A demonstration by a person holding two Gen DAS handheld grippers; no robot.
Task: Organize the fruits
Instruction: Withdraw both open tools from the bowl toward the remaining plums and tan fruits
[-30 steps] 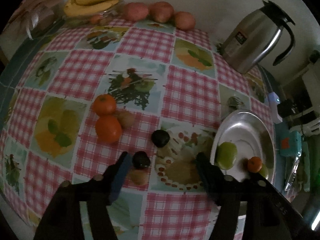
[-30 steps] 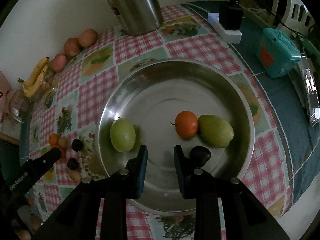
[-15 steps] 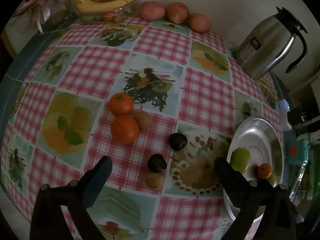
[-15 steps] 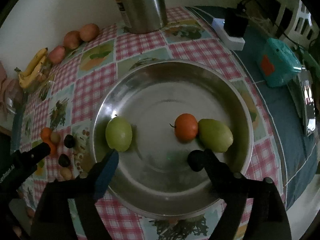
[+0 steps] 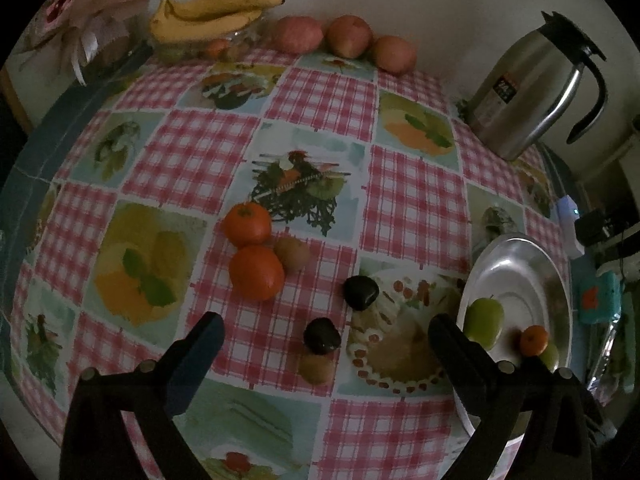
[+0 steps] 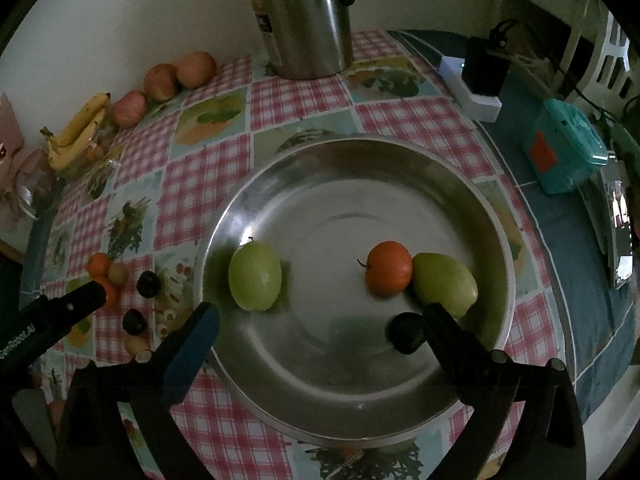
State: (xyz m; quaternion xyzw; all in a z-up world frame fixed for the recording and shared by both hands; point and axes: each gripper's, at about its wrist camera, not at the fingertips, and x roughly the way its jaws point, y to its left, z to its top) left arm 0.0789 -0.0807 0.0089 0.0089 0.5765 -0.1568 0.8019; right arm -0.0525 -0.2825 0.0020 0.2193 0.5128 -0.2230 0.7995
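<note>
In the left wrist view my left gripper (image 5: 323, 320) stands wide open above the checked tablecloth. A dark fruit (image 5: 322, 336) and a kiwi (image 5: 317, 368) lie between its fingers, untouched. Farther off lie another dark fruit (image 5: 361, 292), two oranges (image 5: 256, 272) and a kiwi (image 5: 292, 254). My right gripper (image 6: 320, 312) hangs over the steel plate (image 6: 360, 144), its jaws opening and gripping nothing. A dark fruit (image 6: 406, 332) rests on the plate just inside the right finger. The plate also holds two green fruits (image 6: 255, 275) and a small orange (image 6: 389, 268).
Bananas (image 5: 212, 16) and three apples (image 5: 346, 36) line the far wall. A steel jug (image 5: 528, 92) stands at the back right. Beyond the plate sit a teal box (image 6: 564, 148) and a white power strip (image 6: 472, 88). Pink flowers (image 5: 92, 20) fill the far left corner.
The right jaws went from shut to wide open, and the dark fruit stays on the plate beside the right finger. The left jaws spread wider around the dark fruit on the cloth.
</note>
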